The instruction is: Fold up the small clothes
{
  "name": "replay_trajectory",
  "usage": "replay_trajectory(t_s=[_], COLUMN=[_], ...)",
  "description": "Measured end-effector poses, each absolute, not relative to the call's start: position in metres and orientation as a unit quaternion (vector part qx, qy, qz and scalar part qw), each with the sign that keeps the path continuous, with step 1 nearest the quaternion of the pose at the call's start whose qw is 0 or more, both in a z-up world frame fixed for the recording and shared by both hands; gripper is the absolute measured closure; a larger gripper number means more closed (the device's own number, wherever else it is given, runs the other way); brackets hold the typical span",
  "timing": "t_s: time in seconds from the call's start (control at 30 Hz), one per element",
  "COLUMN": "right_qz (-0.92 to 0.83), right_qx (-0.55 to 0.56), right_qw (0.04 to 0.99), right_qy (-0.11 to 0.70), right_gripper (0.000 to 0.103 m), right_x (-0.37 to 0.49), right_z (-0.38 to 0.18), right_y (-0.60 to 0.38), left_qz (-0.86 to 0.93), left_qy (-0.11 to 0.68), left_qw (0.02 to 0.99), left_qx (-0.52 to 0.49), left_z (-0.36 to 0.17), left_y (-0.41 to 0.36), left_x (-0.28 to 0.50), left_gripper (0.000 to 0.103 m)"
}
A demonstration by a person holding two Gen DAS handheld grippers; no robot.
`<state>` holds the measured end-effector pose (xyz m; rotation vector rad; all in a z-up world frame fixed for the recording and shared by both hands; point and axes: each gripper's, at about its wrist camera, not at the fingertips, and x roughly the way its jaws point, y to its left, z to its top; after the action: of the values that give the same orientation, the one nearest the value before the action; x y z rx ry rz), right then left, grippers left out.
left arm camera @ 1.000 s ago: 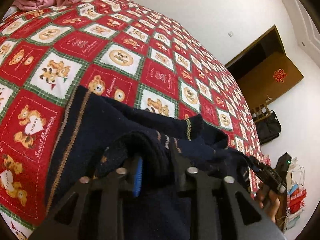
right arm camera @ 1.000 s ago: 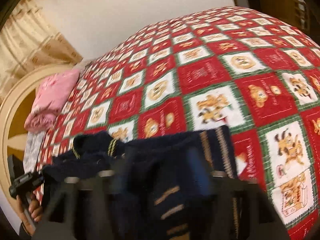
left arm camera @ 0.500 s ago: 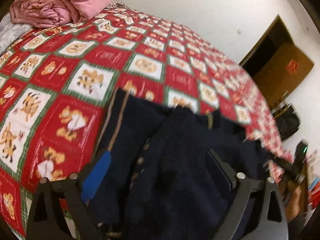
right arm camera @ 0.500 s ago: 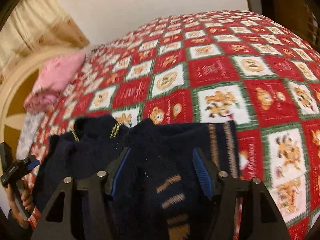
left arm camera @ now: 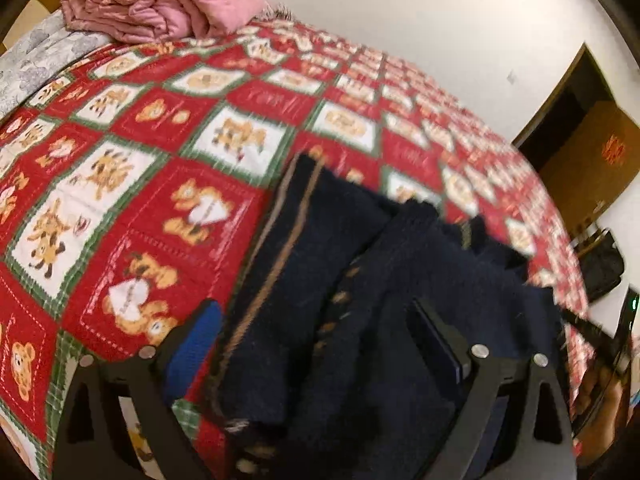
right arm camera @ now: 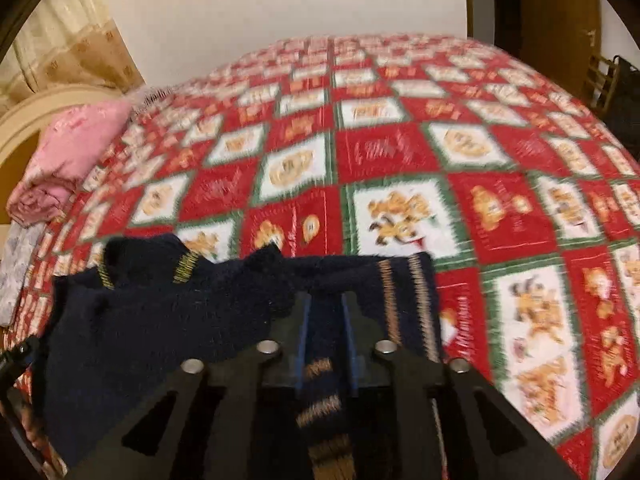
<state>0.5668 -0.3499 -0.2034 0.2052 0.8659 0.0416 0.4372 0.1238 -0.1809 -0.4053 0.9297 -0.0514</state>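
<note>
A small navy knitted sweater point(left arm camera: 360, 260) with tan stripes lies bunched on the red bear-patterned bedspread point(left arm camera: 140, 200). My left gripper point(left arm camera: 312, 312) hovers over it with its jaws wide open; the blue pad point(left arm camera: 196, 340) sits left of the striped hem, and nothing is pinched. In the right wrist view the sweater point(right arm camera: 180, 308) spreads to the left. My right gripper point(right arm camera: 325, 304) is closing, and a fold of the striped fabric fills the narrow gap between its pads. The view is blurred.
A folded pink blanket point(left arm camera: 160, 4) lies at the head of the bed, also the pink blanket point(right arm camera: 72, 152) at far left. A brown door point(left arm camera: 592, 152) and a black bag point(left arm camera: 600, 260) stand beyond the bed's right side. The bedspread point(right arm camera: 400, 152) stretches far ahead.
My left gripper let go of the sweater fold, opened wide and drew back to the left. My right gripper's jaws narrowed from wide to nearly shut around a striped fold.
</note>
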Motion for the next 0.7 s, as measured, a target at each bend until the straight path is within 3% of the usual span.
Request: replay_trajectory(t_s=[0.07, 0.13, 0.43, 0.7], right_qz=[0.050, 0.074, 0.126, 0.118], right_qx=[0.113, 0.109, 0.053, 0.093], right_qw=[0.905, 0.907, 0.890, 0.893], right_qy=[0.406, 0.399, 0.436, 0.425], right_gripper=[0.062, 0.057, 0.057, 0.057], right_x=[0.544, 0.525, 0.464, 0.455], right_z=[-0.189, -0.182, -0.215, -0.223], right_y=[-0.349, -0.342, -0.310, -0.332], left_qz=[-0.022, -0.018, 0.076, 0.139], left_qy=[0.440, 0.442, 0.481, 0.476], left_qw=[0.877, 0.878, 0.871, 0.846], left_qx=[-0.190, -0.179, -0.060, -0.195], left_z=[-0.173, -0.170, -0.188, -0.194], left_y=[0.117, 0.108, 0.086, 0.177], left_x=[0.445, 0.454, 0.491, 0.474], left_gripper=[0.006, 0.006, 0.006, 0.008])
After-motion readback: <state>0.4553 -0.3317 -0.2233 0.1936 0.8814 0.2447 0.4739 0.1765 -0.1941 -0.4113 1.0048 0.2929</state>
